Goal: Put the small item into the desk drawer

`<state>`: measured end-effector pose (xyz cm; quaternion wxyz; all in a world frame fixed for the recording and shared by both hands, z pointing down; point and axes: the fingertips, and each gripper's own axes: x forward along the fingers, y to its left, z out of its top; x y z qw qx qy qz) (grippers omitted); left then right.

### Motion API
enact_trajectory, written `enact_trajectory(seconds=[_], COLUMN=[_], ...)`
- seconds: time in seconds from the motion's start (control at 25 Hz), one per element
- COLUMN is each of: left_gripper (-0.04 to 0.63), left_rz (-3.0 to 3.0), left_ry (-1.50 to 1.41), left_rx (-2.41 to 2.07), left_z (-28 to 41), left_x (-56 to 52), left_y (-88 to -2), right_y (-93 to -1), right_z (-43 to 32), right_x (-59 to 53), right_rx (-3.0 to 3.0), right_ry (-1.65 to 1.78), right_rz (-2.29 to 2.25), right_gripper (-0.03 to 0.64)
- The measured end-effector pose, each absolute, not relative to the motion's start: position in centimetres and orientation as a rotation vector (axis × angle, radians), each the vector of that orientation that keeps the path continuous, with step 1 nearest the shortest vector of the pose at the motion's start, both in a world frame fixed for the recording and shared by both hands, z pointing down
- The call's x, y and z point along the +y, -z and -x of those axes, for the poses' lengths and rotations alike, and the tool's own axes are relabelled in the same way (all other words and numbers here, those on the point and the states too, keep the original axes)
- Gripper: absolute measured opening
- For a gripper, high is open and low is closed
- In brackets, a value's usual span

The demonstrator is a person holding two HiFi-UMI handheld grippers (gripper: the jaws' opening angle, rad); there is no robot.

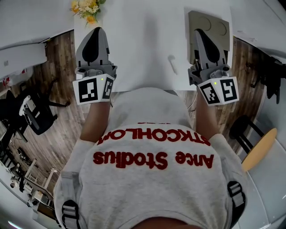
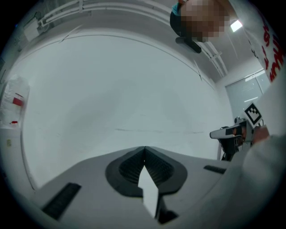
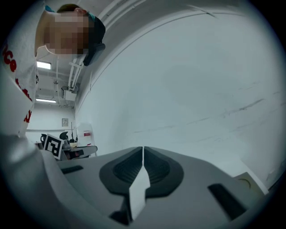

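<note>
A small white oblong item (image 1: 172,63) lies on the white desk (image 1: 143,40), between my two grippers and nearer the right one. My left gripper (image 1: 95,31) hovers over the desk's left part, its jaws shut with nothing between them (image 2: 144,148). Over the right part, my right gripper (image 1: 199,32) is shut and empty too (image 3: 143,148), above a grey-green mat (image 1: 218,27). Both point level across the desk top. No drawer shows in any view.
A bunch of yellow and white flowers (image 1: 86,8) stands at the desk's far left. Wooden floor, a black office chair (image 1: 33,114) on the left and a round yellow stool (image 1: 259,150) on the right flank the person's body, which hides the desk's front.
</note>
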<state>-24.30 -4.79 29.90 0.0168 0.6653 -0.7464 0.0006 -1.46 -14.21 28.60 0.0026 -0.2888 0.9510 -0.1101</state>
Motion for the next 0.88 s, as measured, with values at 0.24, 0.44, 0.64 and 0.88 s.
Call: enact_trajectory(seconds=[0.24, 0.44, 0.64, 0.88], left_gripper=[0.008, 0.008, 0.008, 0.008], left_rz=[-2.072, -2.051, -2.014, -1.974], left_ry=[-0.089, -0.142, -0.166, -0.207], left_rx=[-2.254, -2.192, -2.128, -2.081], left_z=[23.0, 22.0, 21.0, 20.4], left_x=[-4.6, -4.6, -4.0, -3.1], left_y=[-33.1, -36.4, -39.5, -42.7], right_y=[-33.3, -38.3, -43.9, -50.0], right_z=[0.5, -0.5, -1.2, -2.5], right_x=[-13.4, -12.3, -10.7, -8.2], right_rx=[3.075, 3.144, 3.239, 3.379], right_ry=[0.417, 0.539, 0.644, 0.779], right_rz=[0.967, 0.998, 1.054, 1.047], right_gripper=[0.011, 0.011, 0.012, 0.086])
